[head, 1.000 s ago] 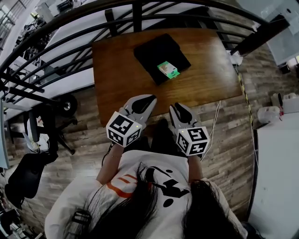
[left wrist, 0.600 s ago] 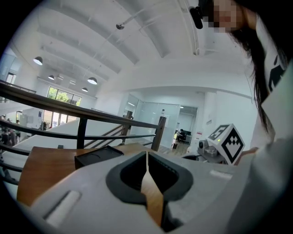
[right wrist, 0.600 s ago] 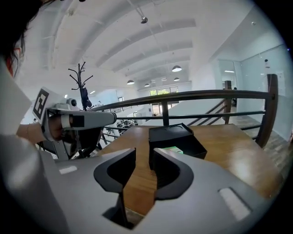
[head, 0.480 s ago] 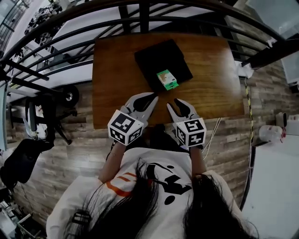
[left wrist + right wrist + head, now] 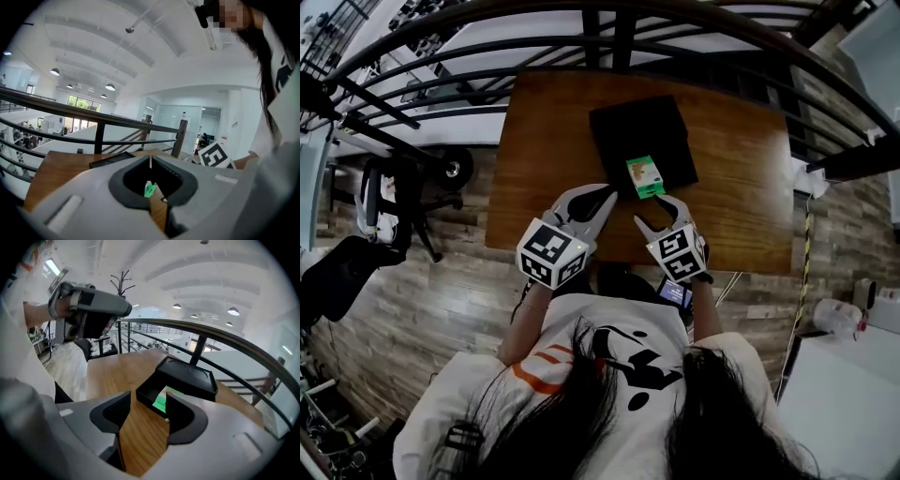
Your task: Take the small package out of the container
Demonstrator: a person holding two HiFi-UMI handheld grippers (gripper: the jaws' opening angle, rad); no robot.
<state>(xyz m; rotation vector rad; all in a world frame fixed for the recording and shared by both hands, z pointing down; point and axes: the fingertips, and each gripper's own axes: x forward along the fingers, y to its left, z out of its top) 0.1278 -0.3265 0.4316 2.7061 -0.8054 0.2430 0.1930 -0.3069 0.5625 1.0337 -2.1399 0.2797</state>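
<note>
A small green-and-white package [image 5: 645, 176] lies in the near end of a black container [image 5: 639, 131] on the wooden table [image 5: 544, 141]. My right gripper [image 5: 660, 212] hovers open over the table's near edge, just short of the package. In the right gripper view the package [image 5: 161, 400] and the container [image 5: 187, 376] show between the right gripper's [image 5: 148, 401] spread jaws. My left gripper [image 5: 605, 195] is shut and empty, left of the container's near corner. In the left gripper view its tips [image 5: 150, 161] meet, and the package [image 5: 149, 189] shows through the hole behind them.
A dark metal railing [image 5: 581, 23] curves past the table's far side. A black chair [image 5: 384, 202] stands on the plank floor to the left. A white surface [image 5: 839, 394] fills the lower right. A phone [image 5: 675, 293] rests on the person's lap.
Both grippers have come forward from the person's lap to the table's near edge. The right gripper now sits just before the package. The head view has shifted.
</note>
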